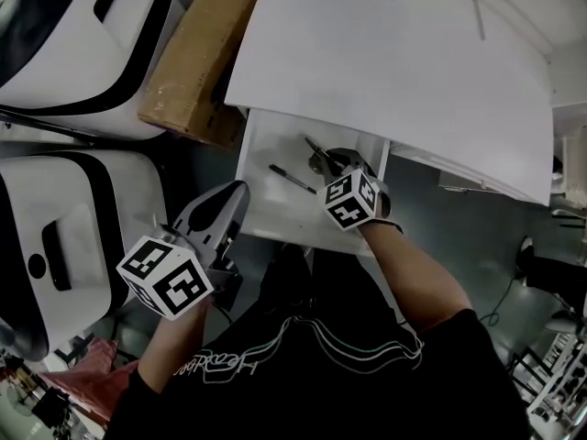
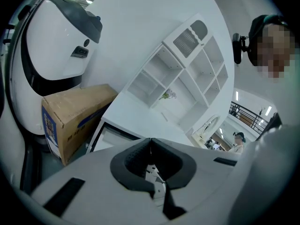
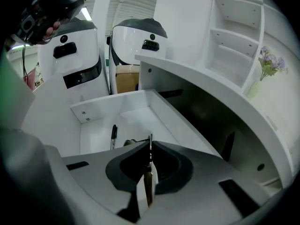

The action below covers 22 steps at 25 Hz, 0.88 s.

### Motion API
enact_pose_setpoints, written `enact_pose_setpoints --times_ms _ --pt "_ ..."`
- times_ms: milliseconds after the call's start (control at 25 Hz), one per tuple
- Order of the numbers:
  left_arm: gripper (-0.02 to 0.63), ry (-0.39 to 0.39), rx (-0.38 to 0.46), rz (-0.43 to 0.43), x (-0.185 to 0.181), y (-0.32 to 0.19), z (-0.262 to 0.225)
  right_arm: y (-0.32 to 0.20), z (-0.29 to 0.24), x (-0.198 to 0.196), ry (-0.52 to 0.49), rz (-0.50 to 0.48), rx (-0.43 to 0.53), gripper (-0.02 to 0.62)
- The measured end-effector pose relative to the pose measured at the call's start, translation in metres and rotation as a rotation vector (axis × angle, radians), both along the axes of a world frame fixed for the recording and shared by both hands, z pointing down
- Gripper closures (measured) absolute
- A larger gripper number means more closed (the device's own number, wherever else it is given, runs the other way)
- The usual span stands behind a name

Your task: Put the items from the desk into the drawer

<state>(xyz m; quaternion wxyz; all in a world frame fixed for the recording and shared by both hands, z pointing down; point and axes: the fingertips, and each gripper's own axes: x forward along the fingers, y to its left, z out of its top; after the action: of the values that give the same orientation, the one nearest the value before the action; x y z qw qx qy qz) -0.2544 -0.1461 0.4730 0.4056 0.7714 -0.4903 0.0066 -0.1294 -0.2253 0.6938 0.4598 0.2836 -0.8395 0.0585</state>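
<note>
The white drawer (image 1: 275, 211) stands pulled out from under the white desk top (image 1: 385, 71). A black marker pen (image 1: 292, 179) lies on the drawer floor and shows again as the marker (image 3: 113, 136) in the right gripper view. My right gripper (image 1: 328, 159) is low inside the drawer (image 3: 136, 118), shut on a thin flat tool (image 3: 149, 142) whose edge pokes out between the jaws; I cannot tell what kind of tool it is. My left gripper (image 1: 238, 191) hangs at the drawer's left front corner, outside it. The left gripper (image 2: 150, 140) is shut with nothing in it.
A brown cardboard box (image 1: 193, 58) stands on the floor left of the desk, with white and black machines (image 1: 73, 35) beside it. White shelving (image 2: 187, 74) rises at the back of the desk. The drawer's right wall (image 3: 164, 116) runs close to my right gripper.
</note>
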Motion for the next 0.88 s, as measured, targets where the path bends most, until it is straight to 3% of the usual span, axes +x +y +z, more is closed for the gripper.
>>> enact_pose_setpoints --times_ms 440,560,640,760,880 --pt "0.584 0.006 -0.028 -0.007 -0.012 0.013 0.014 0.023 0.041 -0.004 0.103 -0.065 -0.059 0.546" --pt "0.584 0.010 -0.038 -0.006 -0.014 0.018 0.019 0.035 0.053 -0.006 0.110 -0.058 -0.136 0.543" --pt "0.584 0.016 -0.044 -0.005 -0.015 0.021 0.025 0.039 0.054 -0.008 0.073 -0.026 -0.185 0.522" --pt "0.584 0.033 -0.046 -0.008 -0.014 0.025 0.031 0.039 0.042 -0.007 -0.028 0.025 -0.239 0.424" --pt "0.584 0.045 -0.037 0.000 -0.009 0.030 0.033 0.037 0.012 0.003 -0.135 0.084 -0.257 0.410"
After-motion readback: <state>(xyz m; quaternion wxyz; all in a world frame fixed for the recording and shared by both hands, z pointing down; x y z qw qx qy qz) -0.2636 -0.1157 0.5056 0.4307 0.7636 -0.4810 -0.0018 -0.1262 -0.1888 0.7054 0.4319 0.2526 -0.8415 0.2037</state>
